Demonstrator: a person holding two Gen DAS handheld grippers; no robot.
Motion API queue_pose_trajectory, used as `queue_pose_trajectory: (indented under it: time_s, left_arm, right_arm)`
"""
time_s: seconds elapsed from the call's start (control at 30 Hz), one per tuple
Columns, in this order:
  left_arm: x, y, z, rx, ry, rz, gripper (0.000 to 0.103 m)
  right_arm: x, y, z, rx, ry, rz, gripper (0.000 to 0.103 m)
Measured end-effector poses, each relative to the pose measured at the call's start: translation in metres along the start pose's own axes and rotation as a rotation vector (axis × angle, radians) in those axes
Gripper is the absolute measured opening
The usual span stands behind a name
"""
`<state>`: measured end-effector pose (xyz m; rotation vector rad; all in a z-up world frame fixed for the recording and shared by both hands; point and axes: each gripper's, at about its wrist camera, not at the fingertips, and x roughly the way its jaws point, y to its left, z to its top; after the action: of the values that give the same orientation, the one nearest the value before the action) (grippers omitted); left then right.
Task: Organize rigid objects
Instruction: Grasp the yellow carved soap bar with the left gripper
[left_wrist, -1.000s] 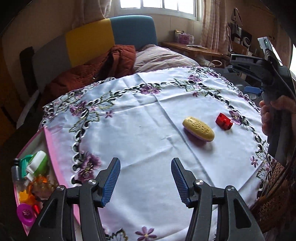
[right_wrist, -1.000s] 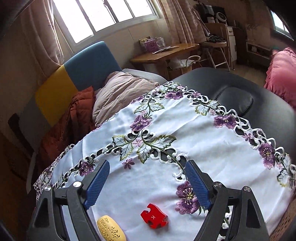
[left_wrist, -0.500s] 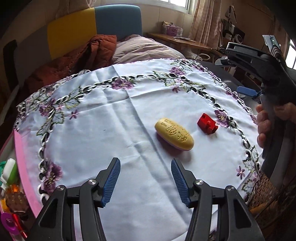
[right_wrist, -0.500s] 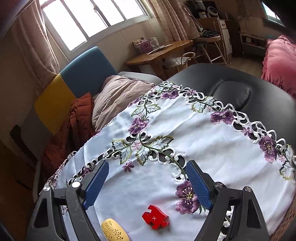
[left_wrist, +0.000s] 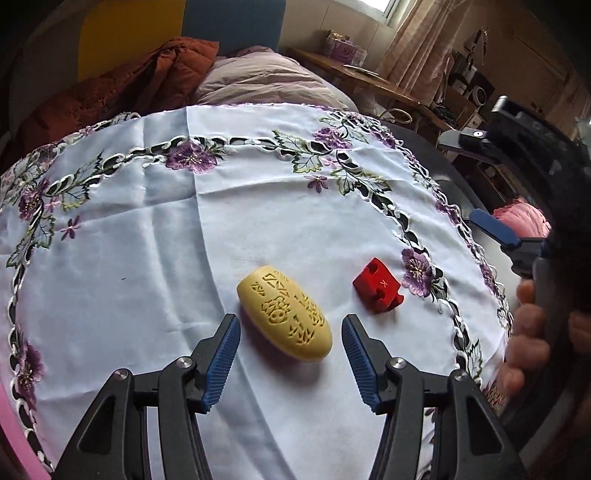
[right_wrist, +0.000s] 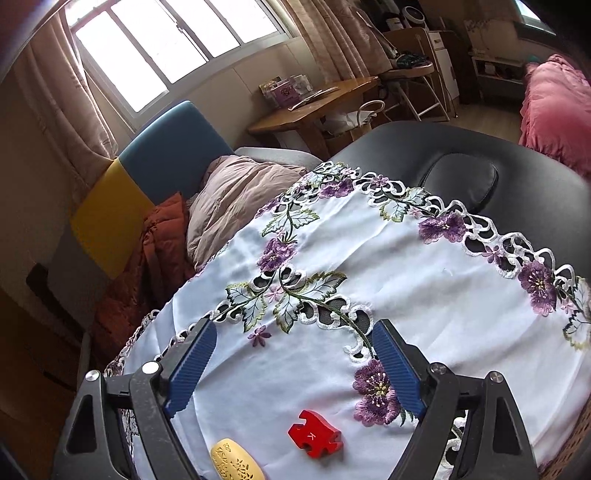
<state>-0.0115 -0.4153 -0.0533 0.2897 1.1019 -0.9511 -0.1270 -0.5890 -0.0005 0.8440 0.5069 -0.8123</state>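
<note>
Left wrist view first: the white embroidered tablecloth (left_wrist: 155, 236) fills nearly everything, and only two loose things lie on it, so I judge the tidying is well along but not finished. A sliver of pink edge (left_wrist: 9, 417) shows at the lower left corner; I can't tell what it is from here. Biggest of the two leftovers is the yellow carved oval (left_wrist: 284, 318), lying flat on the cloth, slanted across my line. Just beside it, to the right and apart from it, sits the red puzzle piece (left_wrist: 377, 291), close to a purple flower on the border. Both are left to collect.

Now my claws. My left claw (left_wrist: 291, 363) is spread wide and empty, its blue pads either side of the near end of the oval, neither one touching it. Right wrist view: my right claw (right_wrist: 294, 363) is released too, wide and holding nothing, with the puzzle piece (right_wrist: 315, 434) on the cloth below the gap, untouched.
</note>
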Motion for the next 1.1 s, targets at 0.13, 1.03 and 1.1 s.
queue_pose_trajectory:
  time_s: [0.13,1.03,1.1]
  left_arm:
    - [0.015,0.001,0.006,-0.029,0.023,0.027,0.058]
    - [-0.032,0.054,-0.085,0.126,-0.132,0.207,0.035]
    - [-0.032,0.054,-0.088,0.132,-0.150,0.205,0.034]
  right_arm:
    - [0.000,-0.001,0.000,0.009,0.007,0.005,0.087]
    - [0.032,0.008,-0.014,-0.060,0.170,-0.026,0.088]
    - [0.035,0.007,-0.016,-0.060,0.186,-0.034,0.088]
